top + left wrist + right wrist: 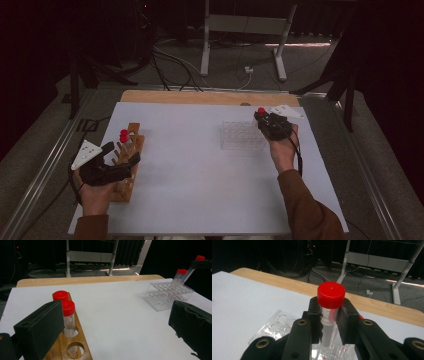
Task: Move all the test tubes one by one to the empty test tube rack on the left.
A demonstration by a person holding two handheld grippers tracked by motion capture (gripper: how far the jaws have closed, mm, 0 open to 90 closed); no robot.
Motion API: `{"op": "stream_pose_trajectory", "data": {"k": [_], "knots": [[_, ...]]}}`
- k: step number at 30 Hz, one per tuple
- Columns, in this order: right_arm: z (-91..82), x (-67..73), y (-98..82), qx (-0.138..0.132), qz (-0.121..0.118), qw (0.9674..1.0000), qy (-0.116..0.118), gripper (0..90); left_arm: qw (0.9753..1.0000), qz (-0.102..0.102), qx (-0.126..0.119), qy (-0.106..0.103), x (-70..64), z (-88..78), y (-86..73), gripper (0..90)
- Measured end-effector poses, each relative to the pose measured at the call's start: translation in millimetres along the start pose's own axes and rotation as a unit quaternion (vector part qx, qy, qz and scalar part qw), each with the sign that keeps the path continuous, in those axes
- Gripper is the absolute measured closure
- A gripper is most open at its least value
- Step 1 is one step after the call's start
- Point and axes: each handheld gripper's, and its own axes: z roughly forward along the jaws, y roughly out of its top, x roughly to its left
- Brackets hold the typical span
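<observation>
Nearest the lens in the right gripper view, the right gripper (329, 323) has its 2 black jaws clamped on a clear tube with a red cap (331, 295), gripping it just below the cap so the cap stands above the jaw tips. The tube hangs upright over the clear plastic rack (274, 327), its lower end reaching down among the rack's wells; whether it touches the rack cannot be told. In the high view this gripper sits at the far right of the white bench (200, 190), at the rack's right end. The left gripper view shows 2 more red-capped tubes (180, 277) leaning in that rack.

The left gripper (120, 160) rests at the near left, its jaws wide apart and holding nothing, on either side of the wooden rack (72, 350). 2 red-capped tubes (65, 312) stand upright in the wooden rack, 1 behind the other, with an empty hole in front of them, nearer the camera.
</observation>
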Motion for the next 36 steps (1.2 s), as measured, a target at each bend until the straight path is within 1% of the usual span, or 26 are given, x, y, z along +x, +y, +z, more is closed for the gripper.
{"op": "stream_pose_trajectory", "data": {"k": [4, 10, 13, 18, 20, 22, 28, 36], "knots": [[-4.6, -0.7, 4.0, -0.004, 0.0, 1.0, 0.002, 74.4, 1.0, -0.003, -0.002, -0.003, 0.2, -0.1, 0.0, 1.0], [-9.7, 2.2, 7.9, -0.006, -0.003, 0.9999, 0.012, 74.4, 1.0, 0.0, -0.001, -0.003, -1.1, -0.3, 0.6, 1.0], [-10.7, 4.3, 8.6, -0.004, -0.001, 0.9998, 0.022, 74.4, 1.0, 0.002, -0.002, -0.004, -2.2, -0.1, 1.0, 1.0], [-11.3, 7.8, 9.0, 0.004, 0.005, 0.999, 0.044, 74.3, 1.0, 0.004, -0.003, -0.005, -3.9, 0.7, 1.6, 1.0], [-11.7, 8.4, 8.7, 0.005, 0.011, 0.9985, 0.053, 74.3, 1.0, 0.004, -0.004, -0.006, -4.6, 0.8, 1.8, 1.0], [-12.0, 8.9, 8.6, 0.006, 0.013, 0.9983, 0.057, 74.3, 1.0, 0.005, -0.006, -0.005, -5.3, 1.0, 2.2, 1.0], [-12.8, 11.8, 7.9, 0.01, 0.006, 0.9978, 0.065, 74.3, 0.9999, 0.008, -0.005, -0.006, -8.2, 2.8, 2.0, 0.6], [-16.7, 24.6, 9.3, 0.013, -0.008, 0.9959, 0.089, 74.3, 0.9999, 0.011, -0.01, -0.007, -13.2, 4.8, 2.9, 0.6]]}}
